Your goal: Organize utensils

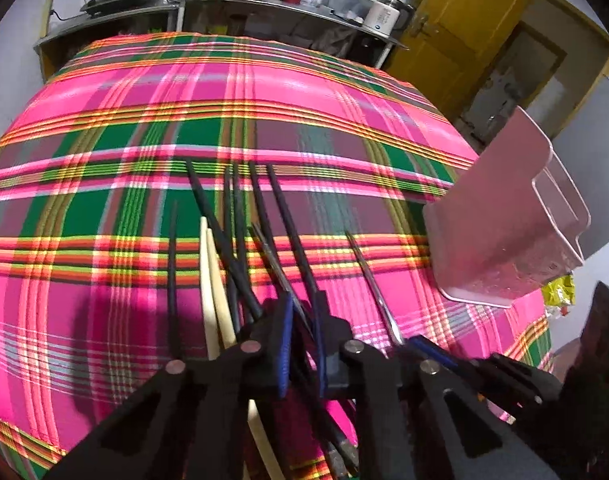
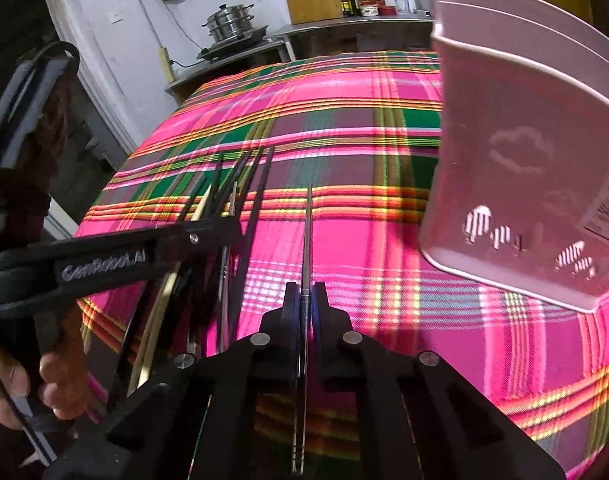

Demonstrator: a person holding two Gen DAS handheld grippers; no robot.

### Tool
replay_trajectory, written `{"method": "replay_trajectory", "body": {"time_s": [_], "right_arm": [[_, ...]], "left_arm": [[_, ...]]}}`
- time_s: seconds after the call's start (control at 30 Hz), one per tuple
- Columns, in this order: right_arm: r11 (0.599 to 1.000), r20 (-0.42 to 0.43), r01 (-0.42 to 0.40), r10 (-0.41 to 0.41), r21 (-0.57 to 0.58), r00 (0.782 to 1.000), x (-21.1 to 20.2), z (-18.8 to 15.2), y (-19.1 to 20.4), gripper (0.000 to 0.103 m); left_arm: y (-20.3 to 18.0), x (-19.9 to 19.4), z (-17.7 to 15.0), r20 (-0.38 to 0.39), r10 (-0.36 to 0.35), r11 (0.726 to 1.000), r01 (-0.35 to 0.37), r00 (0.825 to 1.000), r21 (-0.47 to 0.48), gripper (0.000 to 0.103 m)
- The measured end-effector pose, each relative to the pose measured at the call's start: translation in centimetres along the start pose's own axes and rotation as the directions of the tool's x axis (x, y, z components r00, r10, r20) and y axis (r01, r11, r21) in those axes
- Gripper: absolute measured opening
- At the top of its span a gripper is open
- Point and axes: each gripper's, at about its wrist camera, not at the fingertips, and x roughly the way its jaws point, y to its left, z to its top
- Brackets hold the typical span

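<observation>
From the left wrist view, the left gripper (image 1: 302, 330) has its two blue pads squeezed in tight on a bunch of chopsticks (image 1: 240, 240). Most of the sticks are black, and two are pale like bone. Their thin ends fan out over the pink and green checked tablecloth (image 1: 144, 160). One shiny metal chopstick (image 1: 374, 280) lies a bit apart to the right, and the tip of the right gripper (image 1: 428, 350) shows at its near end. A pink plastic holder (image 1: 500, 232) stands on the cloth to the right, near the table edge, with nothing seen inside it. From the right wrist view, the right gripper (image 2: 304, 300) is pinched shut on that one metal chopstick (image 2: 307, 240), which runs straight between the pads and points away across the cloth. The left gripper (image 2: 224, 226) reaches in from the left with its bundle of chopsticks (image 2: 240, 184), and a hand (image 2: 56, 376) holds its handle. The holder (image 2: 524, 168) stands close by on the right, looking tall and a bit tilted through this lens. This looks like the picking-up step: both grippers have just grabbed their sticks. Next, I think, the sticks must be lifted, tipped upright and dropped into the holder without knocking it over.
</observation>
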Motion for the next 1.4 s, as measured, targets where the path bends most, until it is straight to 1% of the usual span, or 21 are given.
{"method": "replay_trajectory", "body": {"time_s": [0.27, 0.37, 0.53, 0.6, 0.73, 0.83, 0.9, 0.97, 1.23, 1.4], "right_arm": [[1.000, -0.012, 0.019, -0.020, -0.012, 1.000, 0.0, 0.1, 0.3, 0.006], [1.000, -0.010, 0.021, -0.022, -0.014, 1.000, 0.0, 0.0, 0.3, 0.006], [1.000, -0.003, 0.024, -0.024, -0.008, 1.000, -0.6, -0.1, 0.2, 0.006], [1.000, -0.014, 0.019, -0.020, -0.006, 1.000, -0.7, -0.2, 0.2, 0.006], [0.999, -0.053, 0.035, -0.035, -0.008, 0.998, -0.3, -0.2, 0.2, 0.006], [0.998, -0.063, 0.054, -0.056, -0.031, 0.996, -0.1, 0.3, 0.5, 0.007], [0.997, -0.069, 0.065, -0.068, -0.046, 0.995, 0.4, 0.8, 0.9, 0.009], [0.996, -0.072, 0.074, -0.078, -0.055, 0.994, 0.8, 1.3, 1.0, 0.010], [0.990, -0.097, 0.105, -0.115, -0.099, 0.989, 2.4, 2.9, 2.0, 0.010], [0.992, -0.098, 0.097, -0.105, -0.083, 0.990, 2.8, 3.4, 1.7, 0.010]], "left_arm": [[0.1, 0.4, 0.7, -0.007, 0.027, 1.000, -0.027, 1.000, -0.009, 0.007], [0.0, 0.2, 0.9, -0.004, 0.018, 1.000, -0.018, 1.000, -0.003, 0.006], [-0.1, -1.6, 0.9, 0.028, -0.010, 1.000, 0.010, 1.000, 0.002, 0.005], [-0.2, -2.4, 0.9, 0.041, -0.016, 1.000, 0.016, 0.999, 0.011, 0.005], [-0.4, -3.2, 0.9, 0.051, -0.025, 1.000, 0.024, 0.998, 0.020, 0.004], [-0.3, -3.4, 0.7, 0.047, -0.030, 0.999, 0.029, 0.998, 0.022, 0.004], [-0.2, -3.5, 0.6, 0.046, -0.036, 0.999, 0.035, 0.998, 0.020, 0.004], [-0.1, -3.7, 0.6, 0.049, -0.040, 0.999, 0.039, 0.998, 0.019, 0.000], [0.6, -4.1, 0.6, 0.057, -0.049, 0.999, 0.048, 0.997, 0.011, 0.000], [0.7, -3.1, 0.8, 0.033, -0.074, 0.997, 0.073, 0.997, 0.005, 0.000]]}}
